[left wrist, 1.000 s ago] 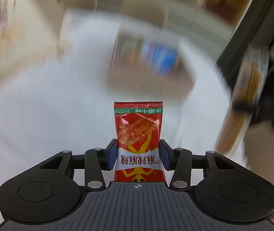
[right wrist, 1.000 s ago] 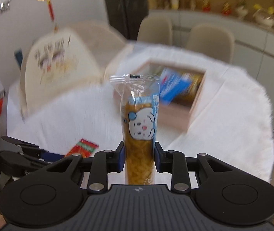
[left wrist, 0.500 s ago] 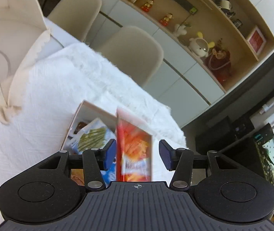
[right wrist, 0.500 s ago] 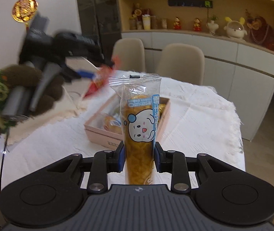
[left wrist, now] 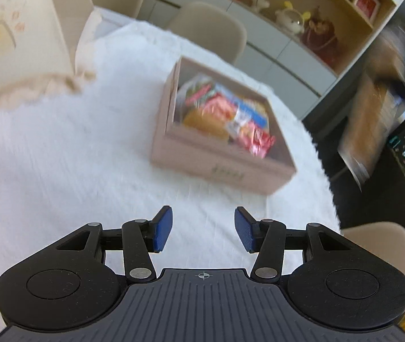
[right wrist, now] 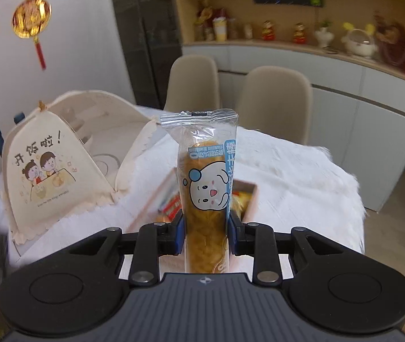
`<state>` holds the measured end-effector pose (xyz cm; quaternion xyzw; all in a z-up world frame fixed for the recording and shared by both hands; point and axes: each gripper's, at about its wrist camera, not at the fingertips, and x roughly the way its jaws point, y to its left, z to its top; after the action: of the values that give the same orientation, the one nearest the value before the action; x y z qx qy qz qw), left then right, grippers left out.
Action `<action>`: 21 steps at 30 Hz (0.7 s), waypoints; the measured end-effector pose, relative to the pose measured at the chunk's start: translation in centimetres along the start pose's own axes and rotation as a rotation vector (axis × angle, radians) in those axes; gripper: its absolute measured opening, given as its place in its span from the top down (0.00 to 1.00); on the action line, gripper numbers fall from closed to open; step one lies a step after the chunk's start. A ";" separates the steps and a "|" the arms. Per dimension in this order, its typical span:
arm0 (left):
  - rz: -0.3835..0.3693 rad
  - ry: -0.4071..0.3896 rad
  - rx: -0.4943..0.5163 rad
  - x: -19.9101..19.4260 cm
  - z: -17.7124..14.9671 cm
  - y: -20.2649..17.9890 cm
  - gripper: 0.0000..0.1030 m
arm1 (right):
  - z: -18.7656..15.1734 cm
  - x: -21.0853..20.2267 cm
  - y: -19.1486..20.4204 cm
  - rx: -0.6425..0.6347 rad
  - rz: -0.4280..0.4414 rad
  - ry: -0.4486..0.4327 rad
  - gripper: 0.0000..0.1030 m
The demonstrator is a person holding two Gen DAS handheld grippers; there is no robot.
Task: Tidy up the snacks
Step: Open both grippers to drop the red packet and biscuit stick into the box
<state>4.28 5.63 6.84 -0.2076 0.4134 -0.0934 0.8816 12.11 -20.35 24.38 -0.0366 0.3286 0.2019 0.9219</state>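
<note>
Pink box (left wrist: 219,168) holds mixed snack packets; left hand-held gripper (left wrist: 202,229) wide, right (right wrist: 205,235) clamps a bread stick packet (right wrist: 206,188).

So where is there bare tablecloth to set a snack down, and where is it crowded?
Free: the wide white tablecloth between the snack box and the left claw, and the strip between the box and the cloth food cover. Crowded: inside the box, packed with wrappers.

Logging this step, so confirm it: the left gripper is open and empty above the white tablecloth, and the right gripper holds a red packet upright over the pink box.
One detail is wrong: the right gripper holds a clear packet with a cartoon face, its contents golden-brown, not a red one. The right wrist view shows it. The left gripper is open and empty above the white tablecloth; pink box correct.
</note>
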 end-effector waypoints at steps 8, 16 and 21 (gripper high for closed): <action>0.122 0.042 0.147 1.3 -4.9 0.0 0.48 | -2.2 6.9 0.5 0.071 0.010 0.081 0.42; 0.208 -0.041 0.229 1.4 -5.8 0.6 0.53 | -17.1 8.9 3.1 0.182 -0.053 0.171 0.39; 0.227 -0.089 0.310 2.3 -6.2 0.2 0.52 | -22.8 10.1 6.5 0.153 -0.154 0.108 0.38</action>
<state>0.99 3.26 1.65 -0.0254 0.3754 -0.0468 0.9253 3.16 -15.43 0.75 -0.0023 0.3882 0.1025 0.9159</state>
